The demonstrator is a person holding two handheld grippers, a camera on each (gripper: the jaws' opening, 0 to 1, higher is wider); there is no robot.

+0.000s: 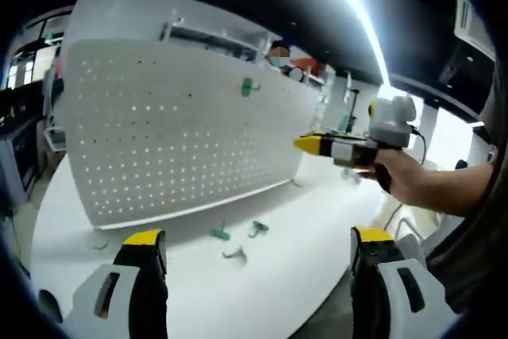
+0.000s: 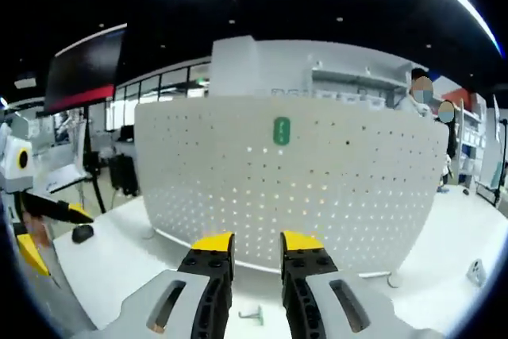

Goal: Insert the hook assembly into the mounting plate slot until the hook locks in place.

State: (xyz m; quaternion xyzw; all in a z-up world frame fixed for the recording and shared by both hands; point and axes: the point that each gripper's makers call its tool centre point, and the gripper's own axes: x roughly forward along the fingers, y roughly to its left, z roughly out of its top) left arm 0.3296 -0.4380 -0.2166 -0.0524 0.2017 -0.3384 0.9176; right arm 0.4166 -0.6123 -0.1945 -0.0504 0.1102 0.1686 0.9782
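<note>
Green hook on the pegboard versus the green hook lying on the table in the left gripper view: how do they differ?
The green hook on the pegboard is mounted high on the upright white pegboard; the green hook on the table lies loose on the white table at the board's foot. The mounted one stands off the board; the loose one rests flat beside two other small hooks. Both are small and green, and neither gripper touches them.

Upright pegboard (image 2: 286, 188) ahead — loose hooks (image 1: 238, 236) across table (image 1: 302, 228).
</note>
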